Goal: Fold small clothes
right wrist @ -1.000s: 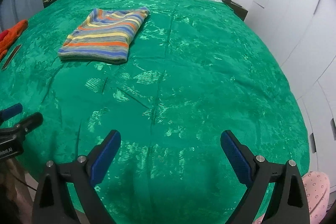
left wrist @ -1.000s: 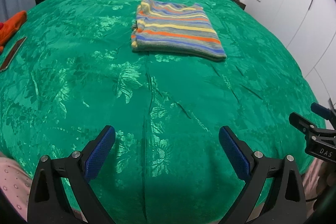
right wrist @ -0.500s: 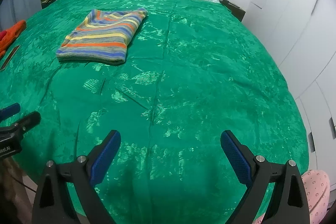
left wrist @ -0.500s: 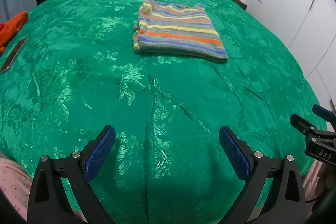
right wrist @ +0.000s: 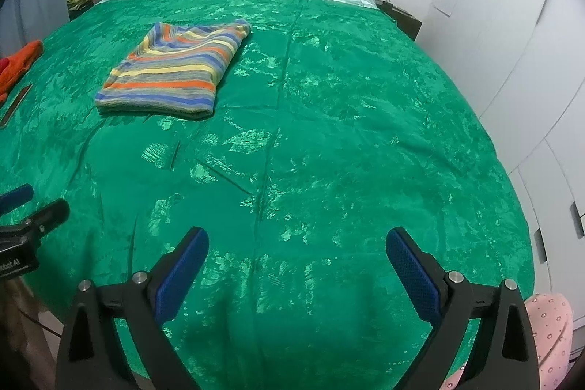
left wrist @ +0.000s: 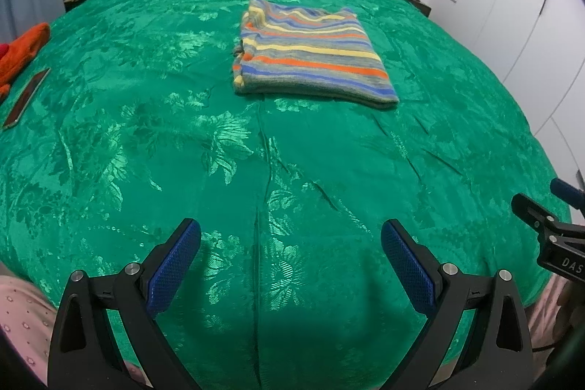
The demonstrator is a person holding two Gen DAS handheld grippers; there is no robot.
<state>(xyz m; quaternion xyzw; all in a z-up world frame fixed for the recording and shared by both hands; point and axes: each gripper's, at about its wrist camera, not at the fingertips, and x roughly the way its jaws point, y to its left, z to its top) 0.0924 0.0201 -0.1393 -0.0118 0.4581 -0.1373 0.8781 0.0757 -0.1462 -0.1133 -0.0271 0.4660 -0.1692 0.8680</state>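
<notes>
Striped garment (left wrist: 310, 50): folded into a flat rectangle, lying on the green bedspread (left wrist: 146, 134) in the middle of the bed, toward its head end.
Left gripper (left wrist: 290, 265): above the foot edge of the bed, jaws spread wide, holding nothing.
Right gripper (right wrist: 297, 269): above the same edge, beside the left one, jaws spread wide and empty.
Orange cloth (left wrist: 22, 52): at the bed's left edge.

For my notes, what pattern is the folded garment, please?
Folded garment: orange, yellow, blue, grey stripes; left wrist view.
</notes>
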